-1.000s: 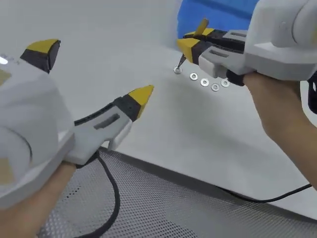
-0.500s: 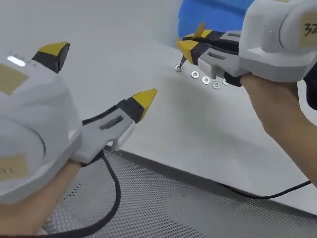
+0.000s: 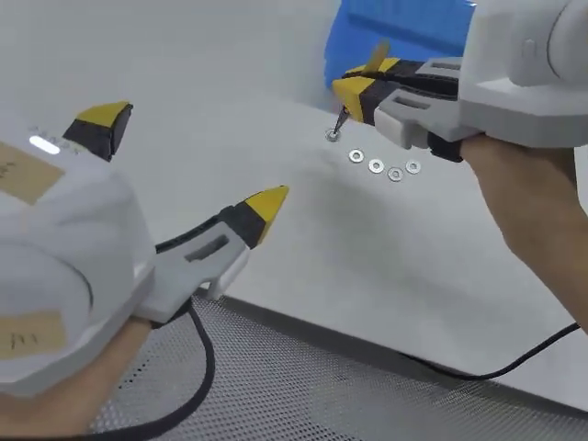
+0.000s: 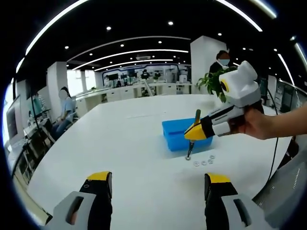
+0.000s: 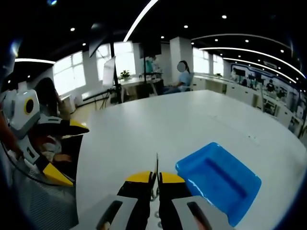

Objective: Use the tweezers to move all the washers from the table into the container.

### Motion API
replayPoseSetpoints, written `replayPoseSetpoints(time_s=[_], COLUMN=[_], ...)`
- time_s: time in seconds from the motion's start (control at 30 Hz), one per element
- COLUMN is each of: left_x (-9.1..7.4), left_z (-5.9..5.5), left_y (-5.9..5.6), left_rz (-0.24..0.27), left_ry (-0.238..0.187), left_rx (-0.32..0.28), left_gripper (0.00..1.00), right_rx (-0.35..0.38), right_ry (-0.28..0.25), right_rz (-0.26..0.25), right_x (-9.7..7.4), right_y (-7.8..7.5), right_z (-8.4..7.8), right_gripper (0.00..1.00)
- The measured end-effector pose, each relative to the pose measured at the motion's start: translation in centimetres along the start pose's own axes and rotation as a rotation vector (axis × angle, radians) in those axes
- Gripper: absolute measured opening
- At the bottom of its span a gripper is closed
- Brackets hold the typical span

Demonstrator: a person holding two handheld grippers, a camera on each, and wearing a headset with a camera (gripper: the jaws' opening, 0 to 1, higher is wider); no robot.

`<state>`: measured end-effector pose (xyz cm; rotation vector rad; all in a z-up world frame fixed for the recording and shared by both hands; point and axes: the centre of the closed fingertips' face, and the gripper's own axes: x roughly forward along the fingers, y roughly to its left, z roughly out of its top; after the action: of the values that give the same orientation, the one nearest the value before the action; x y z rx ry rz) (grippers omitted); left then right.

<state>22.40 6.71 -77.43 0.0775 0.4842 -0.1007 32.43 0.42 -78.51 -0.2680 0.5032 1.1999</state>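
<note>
The right tongs [image 3: 363, 81] are clamped on the tweezers [image 3: 339, 121], whose tips point down at the end washer [image 3: 332, 136]. The other washers [image 3: 376, 166] trail off to its right on the counter [image 3: 230, 119] — the blue container [image 3: 404, 28] lies just beyond. The left tongs [image 3: 186, 156] gape empty, well apart.

Grey perforated mesh sheet [image 3: 322, 395] low in head view, at near edge. Open-plan office behind: square white pillar [image 4: 204, 53], green leafy plant [image 4: 211, 80] just beside it, curved ceiling light strips [image 4: 139, 51]. Seated person in blue top [image 4: 64, 111] far left in left gripper view. Bright windows [image 5: 67, 72] in right gripper view, second seated person [image 5: 181, 76] well beyond.
</note>
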Motion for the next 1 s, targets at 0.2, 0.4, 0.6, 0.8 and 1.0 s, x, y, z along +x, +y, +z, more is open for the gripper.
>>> replayPoseSetpoints(time_s=[0.2, 0.4, 0.6, 0.8, 1.0], left_x=[0.0, 0.1, 0.1, 0.2, 0.3], left_z=[0.0, -0.1, -0.2, -0.4, -0.5], left_y=[0.1, 0.2, 0.3, 0.3, 0.1], left_rz=[0.006, 0.008, 0.014, 0.011, 0.002], left_ry=[0.002, 0.005, 0.010, 0.019, 0.025], left_rx=[0.000, 0.002, 0.008, 0.008, 0.012], left_gripper=[0.80, 0.81, 0.81, 0.81, 0.80], right_rx=[-0.026, -0.022, -0.044, -0.017, 0.022], right_ry=[-0.019, -0.055, -0.075, -0.092, -0.113], right_rz=[-0.005, -0.019, -0.059, -0.100, -0.159], right_x=[-1.0, -1.7, -1.8, -1.3, -0.5], right_y=[-0.2, -0.9, -2.2, -4.0, -5.9], right_z=[1.7, 3.6, 4.9, 5.1, 5.0], right_gripper=[0.01, 0.00, 0.00, 0.00, 0.00])
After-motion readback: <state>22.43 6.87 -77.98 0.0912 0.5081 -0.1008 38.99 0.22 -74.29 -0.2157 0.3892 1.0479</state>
